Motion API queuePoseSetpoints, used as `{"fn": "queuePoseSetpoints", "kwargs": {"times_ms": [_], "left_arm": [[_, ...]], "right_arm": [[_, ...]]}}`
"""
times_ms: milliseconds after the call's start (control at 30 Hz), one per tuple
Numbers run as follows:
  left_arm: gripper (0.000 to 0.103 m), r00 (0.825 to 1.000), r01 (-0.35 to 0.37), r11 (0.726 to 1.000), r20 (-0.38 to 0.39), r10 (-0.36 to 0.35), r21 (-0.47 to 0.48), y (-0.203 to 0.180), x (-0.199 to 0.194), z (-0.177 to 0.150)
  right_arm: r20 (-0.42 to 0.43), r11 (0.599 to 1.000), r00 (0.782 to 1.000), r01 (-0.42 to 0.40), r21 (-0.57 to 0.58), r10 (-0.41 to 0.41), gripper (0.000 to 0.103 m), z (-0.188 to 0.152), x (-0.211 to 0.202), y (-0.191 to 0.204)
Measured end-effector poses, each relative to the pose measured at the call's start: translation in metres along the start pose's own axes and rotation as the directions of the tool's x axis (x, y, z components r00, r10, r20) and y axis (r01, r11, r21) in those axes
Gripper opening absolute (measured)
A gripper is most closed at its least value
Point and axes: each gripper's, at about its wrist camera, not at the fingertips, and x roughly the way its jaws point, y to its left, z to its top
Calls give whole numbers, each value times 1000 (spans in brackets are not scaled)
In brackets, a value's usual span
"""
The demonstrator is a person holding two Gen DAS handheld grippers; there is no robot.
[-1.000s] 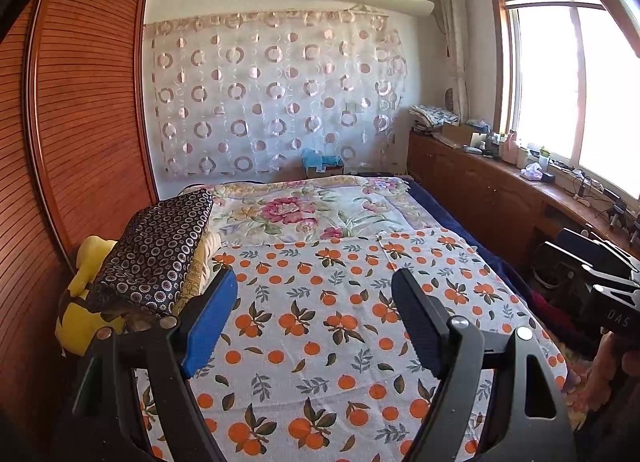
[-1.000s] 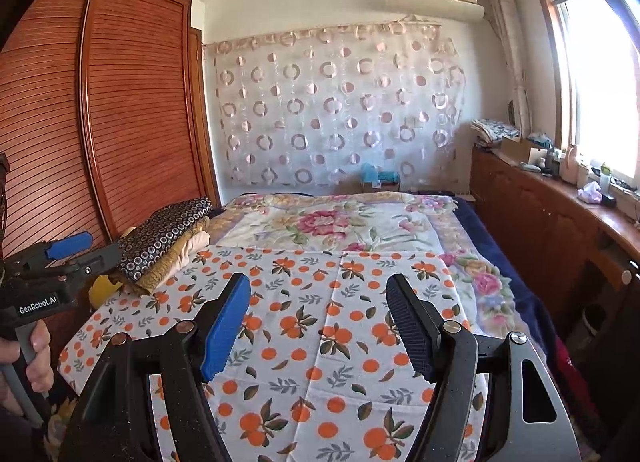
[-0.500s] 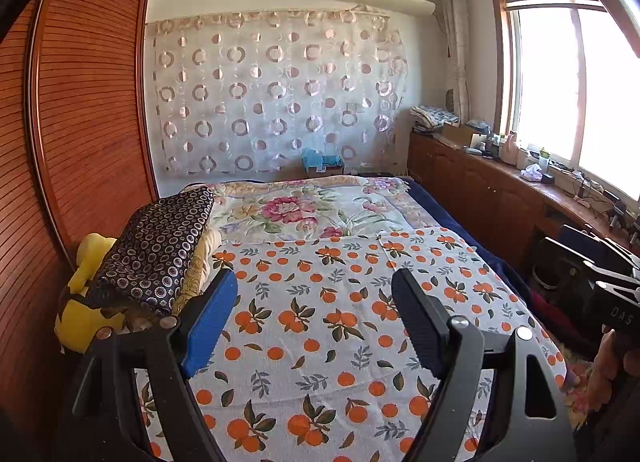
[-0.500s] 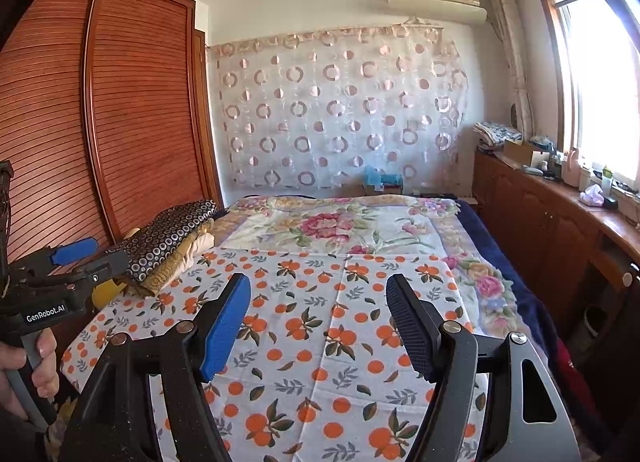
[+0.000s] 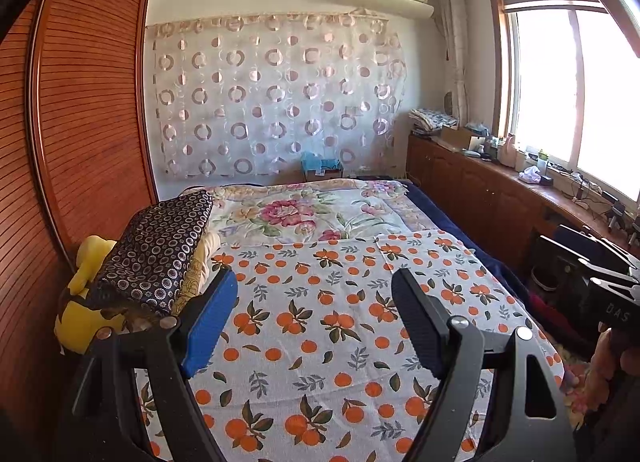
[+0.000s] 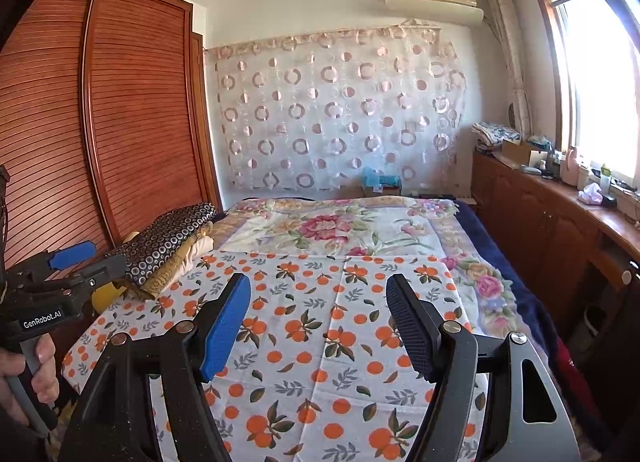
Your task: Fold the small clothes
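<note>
Both grippers held above the near end of the bed (image 5: 452,209), pointing along it toward the curtain (image 5: 276,97). Left gripper (image 5: 314,316) spread wide, nothing between its pads; right gripper (image 6: 318,322) likewise spread and empty. Under both, only the orange-print sheet (image 5: 320,326), lying flat with a floral quilt (image 5: 296,213) beyond it.

No loose small garment visible anywhere on the sheet. Nearest candidate for the clothes: a stack at the bed's left edge beside the wardrobe (image 5: 88,117), topped by a dark ring-patterned cloth (image 5: 160,250) with cream and mustard layers under it, resting against a yellow plush toy (image 5: 82,302). Already folded or not, cannot tell.

Likely risks from here:

- Pinching the sheet instead of a garment, since the sheet is the only fabric directly beneath the pads and has soft creases easy to catch.
- Dragging the whole stack sideways when reaching for the top cloth, because the layers sit loosely on each other and close to the mattress edge; a careless pull could tip them onto the floor.
- Grabbing 2 layers at once, the edges of the stack lying flush together.
- Bumping 1 gripper into the other, the 2 sitting close side by side, each visible at the margin of the other's view.
</note>
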Motion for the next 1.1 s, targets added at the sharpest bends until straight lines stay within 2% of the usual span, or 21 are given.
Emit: {"fn": "queuePoseSetpoints", "kwargs": {"times_ms": [1100], "left_arm": [[80,1000,-1,1000,5,1,1,1,0,-3]], "right_arm": [[4,1000,1000,-5,0,5,72,-1,2,-9]]}}
